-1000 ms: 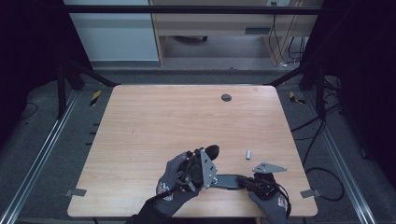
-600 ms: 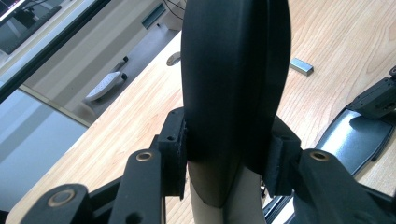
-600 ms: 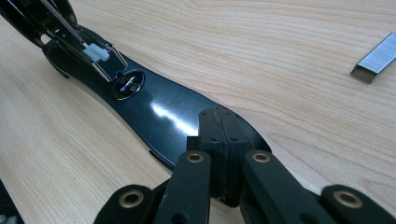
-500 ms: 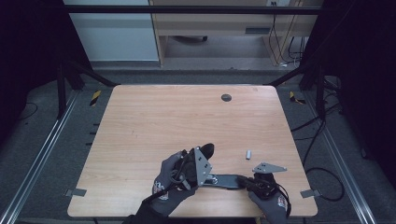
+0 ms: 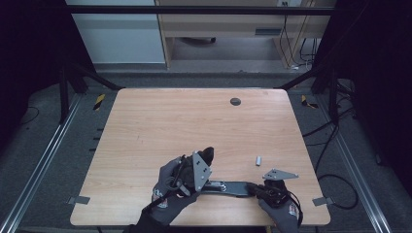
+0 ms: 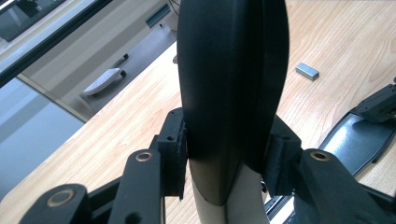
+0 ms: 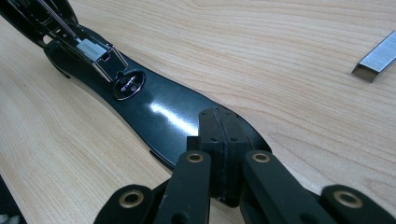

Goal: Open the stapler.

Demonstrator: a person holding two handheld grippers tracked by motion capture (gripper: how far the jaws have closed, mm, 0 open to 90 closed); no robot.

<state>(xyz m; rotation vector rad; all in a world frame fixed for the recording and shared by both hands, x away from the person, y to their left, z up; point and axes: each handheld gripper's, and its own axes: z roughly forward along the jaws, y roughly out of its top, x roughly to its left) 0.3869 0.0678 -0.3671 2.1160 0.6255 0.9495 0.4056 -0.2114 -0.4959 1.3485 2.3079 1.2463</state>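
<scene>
A black stapler lies swung open near the table's front edge. Its flat base (image 5: 228, 187) (image 7: 159, 112) (image 6: 359, 144) rests on the wood. My left gripper (image 5: 204, 162) (image 6: 229, 158) is shut on the stapler's top arm (image 5: 207, 154) (image 6: 229, 70) and holds it raised and steep above the hinge. My right gripper (image 5: 257, 188) (image 7: 220, 126) is shut, pads together, with its tips on the base's right end. A short strip of staples (image 5: 259, 160) (image 7: 377, 57) (image 6: 307, 71) lies on the table just beyond the right gripper.
A round dark grommet (image 5: 235, 101) sits in the wooden table (image 5: 160, 126) near its far edge. Metal rails run along both sides of the table, and cables trail on the floor at the right.
My left gripper has shifted slightly to the left with the stapler's top arm. The right gripper and the base have stayed put.
</scene>
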